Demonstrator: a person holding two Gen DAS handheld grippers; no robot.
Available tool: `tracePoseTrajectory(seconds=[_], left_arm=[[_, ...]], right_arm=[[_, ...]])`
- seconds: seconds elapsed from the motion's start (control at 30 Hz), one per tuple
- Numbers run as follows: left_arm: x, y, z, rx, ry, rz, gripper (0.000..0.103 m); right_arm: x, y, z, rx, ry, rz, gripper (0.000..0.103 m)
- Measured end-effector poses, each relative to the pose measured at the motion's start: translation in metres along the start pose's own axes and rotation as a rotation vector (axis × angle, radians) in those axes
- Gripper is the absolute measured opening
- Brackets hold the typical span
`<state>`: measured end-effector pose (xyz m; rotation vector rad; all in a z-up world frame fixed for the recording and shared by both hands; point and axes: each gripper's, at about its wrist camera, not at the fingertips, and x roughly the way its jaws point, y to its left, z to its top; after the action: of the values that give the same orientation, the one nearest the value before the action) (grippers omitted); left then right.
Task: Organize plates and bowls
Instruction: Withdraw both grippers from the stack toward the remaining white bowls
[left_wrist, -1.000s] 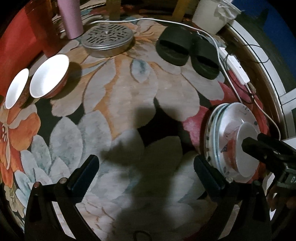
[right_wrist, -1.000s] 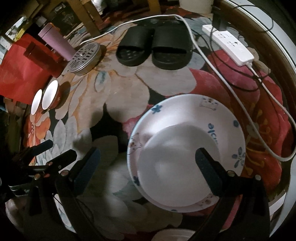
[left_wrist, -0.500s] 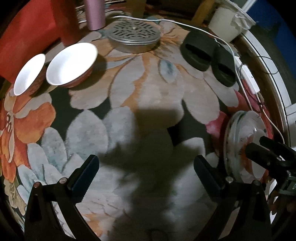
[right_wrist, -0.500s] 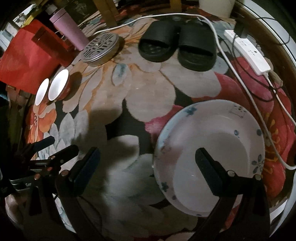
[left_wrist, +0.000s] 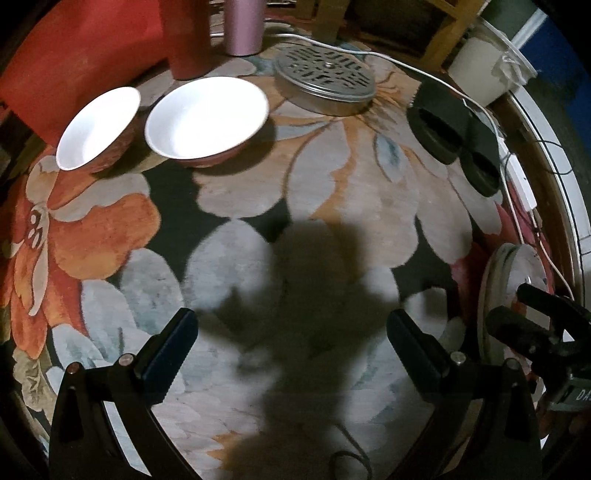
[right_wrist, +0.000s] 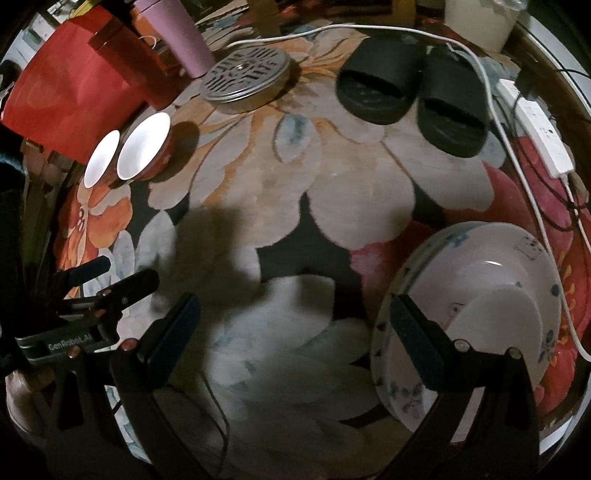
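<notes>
Two white-inside, red-outside bowls sit side by side on the flowered rug, one further left than the other; in the right wrist view they are small at far left. My left gripper is open, well short of them, over bare rug. A stack of white plates with blue flowers carries a small white dish. My right gripper is open with only rug between its fingers. Its right finger overlaps the stack's left rim. The stack shows edge-on in the left wrist view.
A perforated metal lid, a pink tumbler and a red box stand behind the bowls. Black slippers, a white cable and a power strip lie at the back right. A white bucket stands beyond.
The left gripper has moved forward toward the two bowls, which now look larger. The right gripper has drawn back and leftward off the plates; the stack now sits at its right finger.
</notes>
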<state>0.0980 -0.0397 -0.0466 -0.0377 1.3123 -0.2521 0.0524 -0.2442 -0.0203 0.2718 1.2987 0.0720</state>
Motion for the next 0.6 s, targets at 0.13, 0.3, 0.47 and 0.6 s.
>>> tracePoseTrajectory(seconds=[0.13,0.3,0.47,0.6], left_arm=[[-0.001,0.024,0.004,-0.048,-0.002,0.014,0.102],[-0.006,0.059,0.013,-0.117,-0.019,0.033,0.102],[-0.016,0.095,0.026,-0.196,-0.055,0.048,0.102],[-0.026,0.119,0.033,-0.26,-0.086,0.055,0.102]], right_arm=[[0.013,0.013,0.013,0.008,0.023,0.047,0.103],[0.03,0.035,0.032,-0.006,0.032,0.094,0.103],[0.054,0.065,0.057,-0.015,0.063,0.161,0.103],[0.069,0.09,0.085,-0.012,0.064,0.213,0.102]])
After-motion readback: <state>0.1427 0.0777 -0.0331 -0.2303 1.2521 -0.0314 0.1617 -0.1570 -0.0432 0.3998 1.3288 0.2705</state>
